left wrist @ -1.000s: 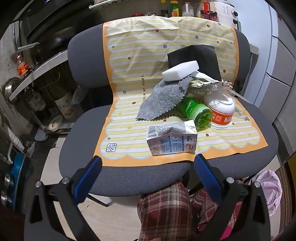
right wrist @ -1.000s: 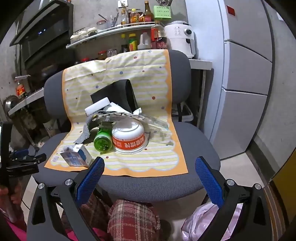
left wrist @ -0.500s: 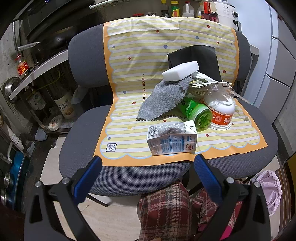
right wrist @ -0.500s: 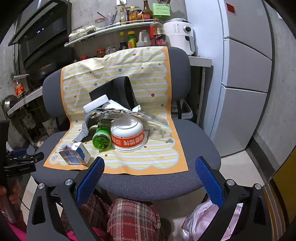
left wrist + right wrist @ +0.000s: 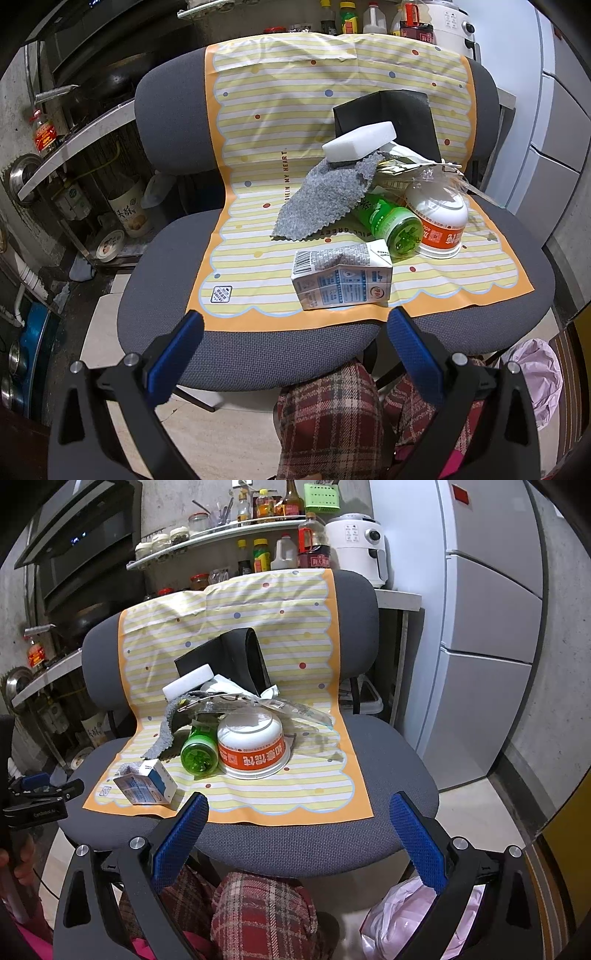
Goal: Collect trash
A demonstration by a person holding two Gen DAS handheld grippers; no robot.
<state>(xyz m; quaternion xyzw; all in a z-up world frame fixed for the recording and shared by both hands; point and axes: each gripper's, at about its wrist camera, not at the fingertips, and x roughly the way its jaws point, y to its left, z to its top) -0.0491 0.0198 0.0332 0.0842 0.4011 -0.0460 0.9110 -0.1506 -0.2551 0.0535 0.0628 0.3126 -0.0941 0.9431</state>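
Note:
A heap of trash lies on a striped yellow mat draped over a grey office chair. Nearest is a crushed milk carton. Behind it lie a green bottle, an upturned white and orange noodle bowl, a grey cloth, a white sponge block, clear plastic wrap and a black pouch. My left gripper stands open just short of the carton. My right gripper is open before the seat edge.
A pink trash bag sits on the floor at the lower right. Plaid-trousered legs are below the seat. A fridge stands right; a shelf of bottles and an air fryer stand behind. Pots and jars crowd the left floor.
The right gripper has crept closer to the chair and slightly upward. The left gripper has barely moved, and nothing on the mat has shifted.

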